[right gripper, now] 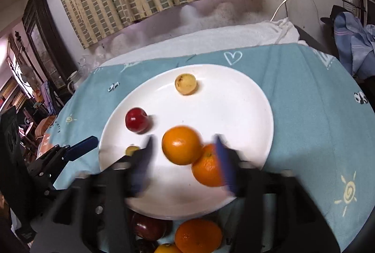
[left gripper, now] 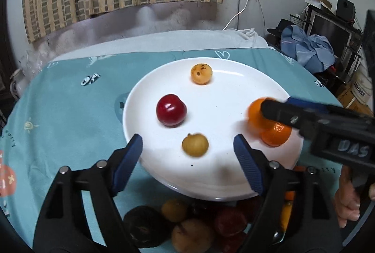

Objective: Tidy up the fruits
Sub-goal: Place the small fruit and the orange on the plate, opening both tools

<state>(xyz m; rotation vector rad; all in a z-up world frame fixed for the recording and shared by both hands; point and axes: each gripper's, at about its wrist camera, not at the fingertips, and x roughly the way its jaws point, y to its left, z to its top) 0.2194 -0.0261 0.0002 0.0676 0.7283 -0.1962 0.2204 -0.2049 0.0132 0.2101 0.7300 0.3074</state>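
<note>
The left gripper (left gripper: 187, 154) stands spread wide with nothing pinched; a small yellow-brown round fruit (left gripper: 195, 144) lies loose on the plate just ahead of its blue pads and between them. Beyond that fruit sits a glossy dark red plum-like fruit (left gripper: 171, 110), and farther still a speckled pale orange round fruit (left gripper: 201, 73), all on the round white ceramic plate (left gripper: 225, 180).

The right gripper (right gripper: 184, 159) is also parted, its jaws blurred, and grips nothing; a smooth bright orange citrus (right gripper: 181, 144) rests on the plate between its fingers, touching a second orange citrus (right gripper: 208, 169) that lies against the right-hand pad. Both fruits look released.

So the step in hand appears to be a set-down just completed on both sides. Below and behind both claws, off the plate's near rim on the teal patterned tablecloth (left gripper: 70, 100), waits a heap of unsorted fruits (left gripper: 185, 225). The next move probably calls for backing each claw clear of the plate without nudging the loose fruit, then dropping toward that heap for another piece.
</note>
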